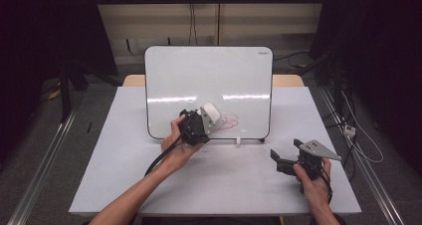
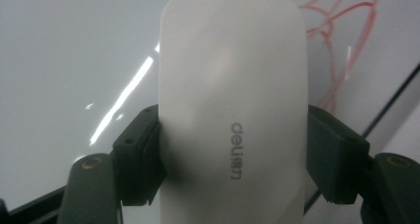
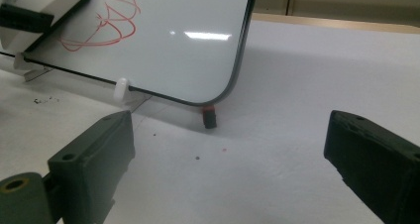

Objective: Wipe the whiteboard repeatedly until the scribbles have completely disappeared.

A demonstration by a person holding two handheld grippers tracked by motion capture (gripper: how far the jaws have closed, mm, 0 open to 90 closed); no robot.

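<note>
A white-faced whiteboard stands tilted back on the table, with a red scribble low on its right half. My left gripper is shut on a white board eraser, held against the board just left of the scribble. In the left gripper view the eraser sits pinched between both pads, with the red scribble up to the right. My right gripper rests low at the table's right, open with nothing between its jaws; the right gripper view has its jaws wide apart, facing the board's corner.
The board rests on small white clips and a dark foot at its lower right corner. Dark specks of dust lie on the white table in front of it. Black frames and cables flank the table.
</note>
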